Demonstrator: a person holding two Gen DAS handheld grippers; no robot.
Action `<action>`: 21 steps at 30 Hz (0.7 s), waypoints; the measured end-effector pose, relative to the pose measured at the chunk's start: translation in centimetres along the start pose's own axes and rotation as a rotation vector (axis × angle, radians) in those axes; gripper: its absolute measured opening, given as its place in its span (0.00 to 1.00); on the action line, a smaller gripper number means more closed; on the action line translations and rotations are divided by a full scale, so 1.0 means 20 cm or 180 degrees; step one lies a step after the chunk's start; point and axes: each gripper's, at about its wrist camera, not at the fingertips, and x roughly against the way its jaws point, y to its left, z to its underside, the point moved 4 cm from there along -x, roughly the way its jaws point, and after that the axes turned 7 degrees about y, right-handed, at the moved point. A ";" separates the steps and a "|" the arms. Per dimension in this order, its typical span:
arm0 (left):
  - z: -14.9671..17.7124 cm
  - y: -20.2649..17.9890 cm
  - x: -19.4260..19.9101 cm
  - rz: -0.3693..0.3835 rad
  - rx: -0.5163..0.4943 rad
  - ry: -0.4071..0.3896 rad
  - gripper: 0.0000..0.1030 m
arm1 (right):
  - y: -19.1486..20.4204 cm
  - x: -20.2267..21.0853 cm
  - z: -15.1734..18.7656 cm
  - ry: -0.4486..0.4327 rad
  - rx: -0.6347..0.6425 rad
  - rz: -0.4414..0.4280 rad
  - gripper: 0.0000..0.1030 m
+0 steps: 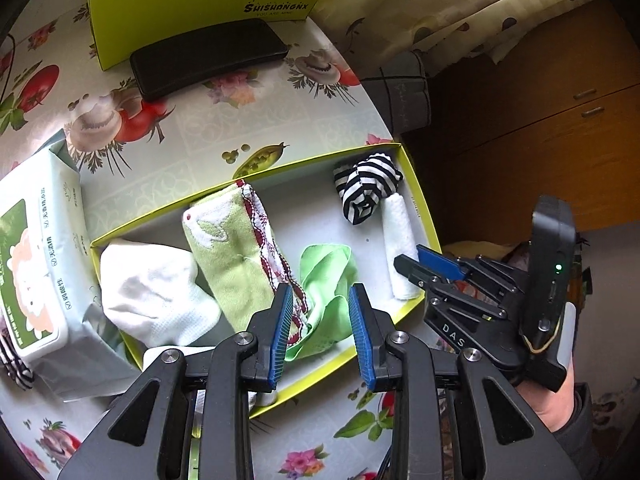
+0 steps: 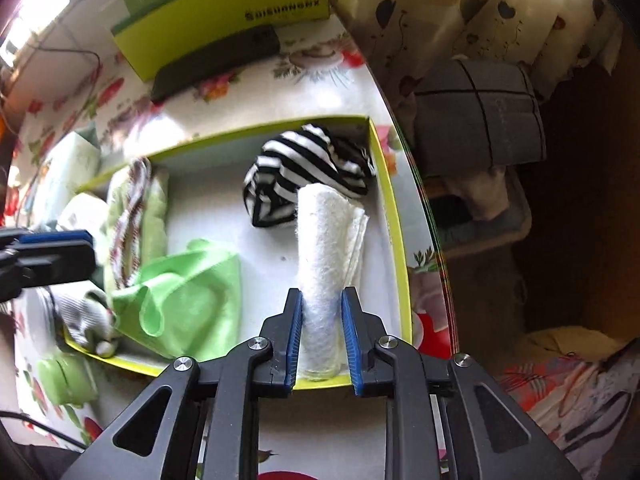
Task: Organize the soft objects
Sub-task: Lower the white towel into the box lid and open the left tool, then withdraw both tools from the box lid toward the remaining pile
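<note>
Fingers of the right gripper (image 2: 321,340) clamp the rolled white towel (image 2: 326,248) along the yellow-green box's (image 2: 396,216) right wall, while the left gripper (image 1: 320,332) hovers half-open over the green cloth (image 1: 328,276); next, probably straightening the roll.

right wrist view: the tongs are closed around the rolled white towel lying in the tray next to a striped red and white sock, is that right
One detail is off: the sock is striped black and white, not red and white. The right wrist view shows it beside the far end of the rolled white towel in the yellow-rimmed tray, with the right tongs closed around the towel's near end.
</note>
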 end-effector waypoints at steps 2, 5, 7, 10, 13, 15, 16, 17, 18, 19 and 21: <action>0.00 0.00 0.02 -0.0022 -0.0017 -0.0032 0.29 | 0.00 0.04 0.01 -0.0071 -0.0030 -0.0097 0.20; 0.01 0.00 0.06 -0.0061 -0.0025 -0.0089 0.29 | 0.03 0.12 0.02 -0.0197 -0.0057 -0.0233 0.25; 0.03 0.00 0.10 -0.0103 -0.0047 -0.0145 0.29 | 0.05 0.18 0.02 -0.0276 -0.0047 -0.0290 0.28; 0.05 0.00 0.16 -0.0178 -0.0083 -0.0238 0.29 | 0.09 0.26 0.02 -0.0373 -0.0032 -0.0402 0.30; 0.08 0.01 0.23 -0.0262 -0.0101 -0.0337 0.29 | 0.15 0.33 0.02 -0.0451 0.0022 -0.0468 0.34; 0.11 0.02 0.27 -0.0317 -0.0105 -0.0402 0.29 | 0.21 0.37 0.02 -0.0479 0.0055 -0.0518 0.36; 0.13 0.04 0.30 -0.0348 -0.0098 -0.0439 0.29 | 0.24 0.38 0.03 -0.0485 0.0072 -0.0535 0.36; 0.15 0.05 0.32 -0.0375 -0.0085 -0.0470 0.29 | 0.27 0.40 0.03 -0.0488 0.0095 -0.0549 0.37; 0.16 0.06 0.34 -0.0406 -0.0070 -0.0498 0.29 | 0.31 0.41 0.03 -0.0493 0.0126 -0.0567 0.38; 0.19 0.08 0.36 -0.0446 -0.0051 -0.0528 0.29 | 0.34 0.41 0.04 -0.0494 0.0155 -0.0585 0.38; 0.23 0.12 0.40 -0.0505 -0.0011 -0.0594 0.29 | 0.41 0.43 0.05 -0.0479 0.0208 -0.0642 0.39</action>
